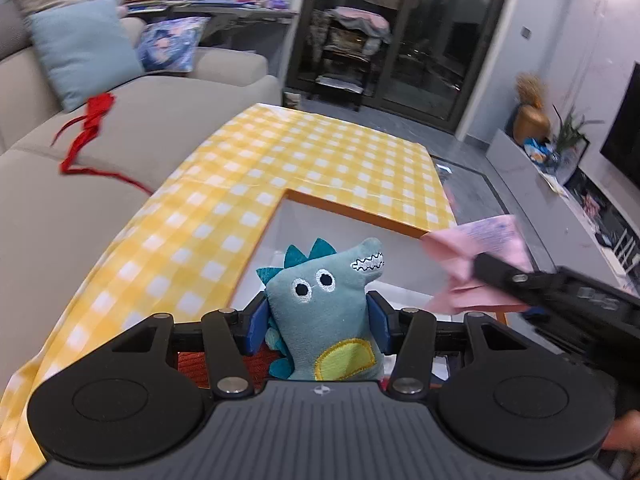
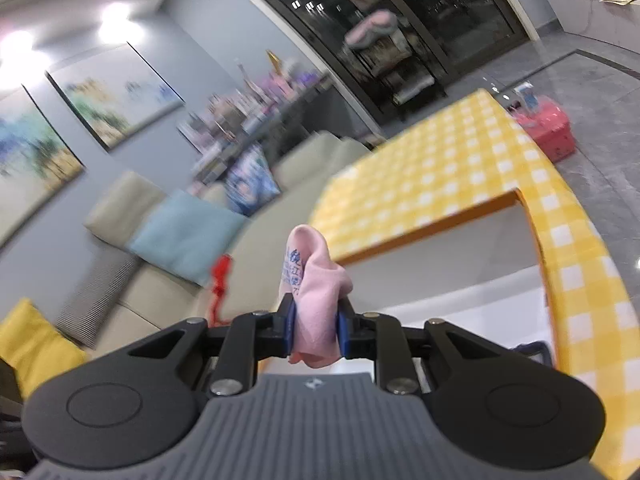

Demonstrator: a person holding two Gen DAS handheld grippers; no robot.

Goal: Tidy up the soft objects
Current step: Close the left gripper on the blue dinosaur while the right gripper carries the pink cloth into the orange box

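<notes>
Clamping a plush dinosaur [image 1: 326,312], the left gripper [image 1: 322,316]; the right gripper's [image 2: 316,326] fingers pinch a pink cloth [image 2: 316,292].

The plush dinosaur [image 1: 326,312] between the left gripper's [image 1: 322,320] pads is hidden below its belly by the gripper body. Beyond the right gripper [image 2: 316,330], shelf clutter [image 2: 248,116] and wall paintings [image 2: 116,92] smear into blur. The printing on the pink cloth [image 2: 316,292] it clamps is unreadable.

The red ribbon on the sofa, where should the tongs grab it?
Probably the bunched knot of the red ribbon, coming from above. It is the thickest part and stands up off the sofa seat, while the thin tails lie flat and would likely slip. Both tongs are full right now.
</notes>
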